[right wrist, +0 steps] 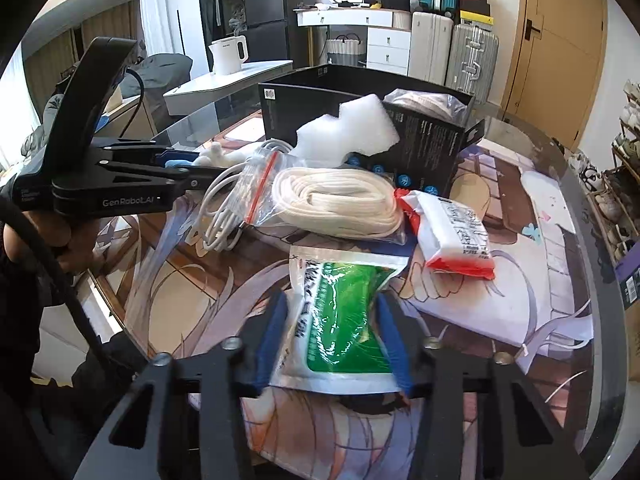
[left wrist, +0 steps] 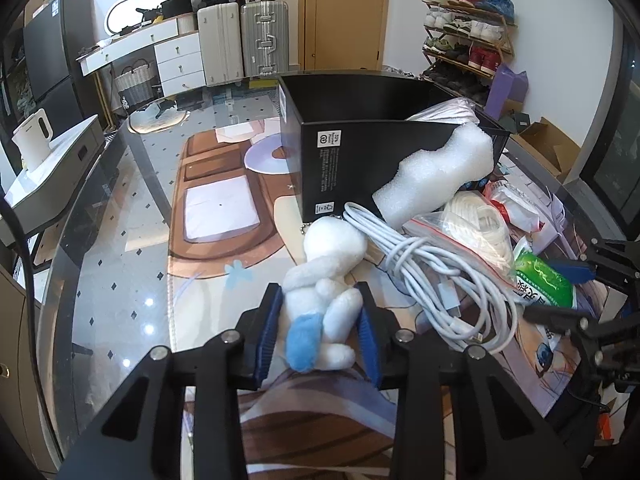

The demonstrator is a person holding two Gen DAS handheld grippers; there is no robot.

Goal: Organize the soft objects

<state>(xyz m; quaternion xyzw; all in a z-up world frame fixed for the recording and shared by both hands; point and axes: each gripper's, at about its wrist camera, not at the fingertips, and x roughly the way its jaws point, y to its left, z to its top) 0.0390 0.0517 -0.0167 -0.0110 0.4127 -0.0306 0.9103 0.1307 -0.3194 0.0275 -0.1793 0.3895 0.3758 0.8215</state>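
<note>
Early in the job, by the look of it: most of the soft stuff is loose on the table mat [right wrist: 500, 312], not in the black box [left wrist: 340, 168]. Only one pale bagged item [left wrist: 448, 110] sits inside the box, and the white foam block [left wrist: 440, 172] leans on its front corner, half in at best. Left gripper [left wrist: 320, 320] has its jaws around the white plush toy [left wrist: 324, 280], pads touching both sides; looks clamped, toy on or just off the mat, can't tell which. Right gripper [right wrist: 332, 332] straddles the green pouch [right wrist: 344, 320], jaws close against its edges, but I can't tell if it's actually squeezed. Outside the box: white cable bundle [left wrist: 432, 276], bagged rope coil [right wrist: 340, 204], red-and-white pack [right wrist: 456, 236]. Judgement: two items about to be lifted, the others waiting.
</note>
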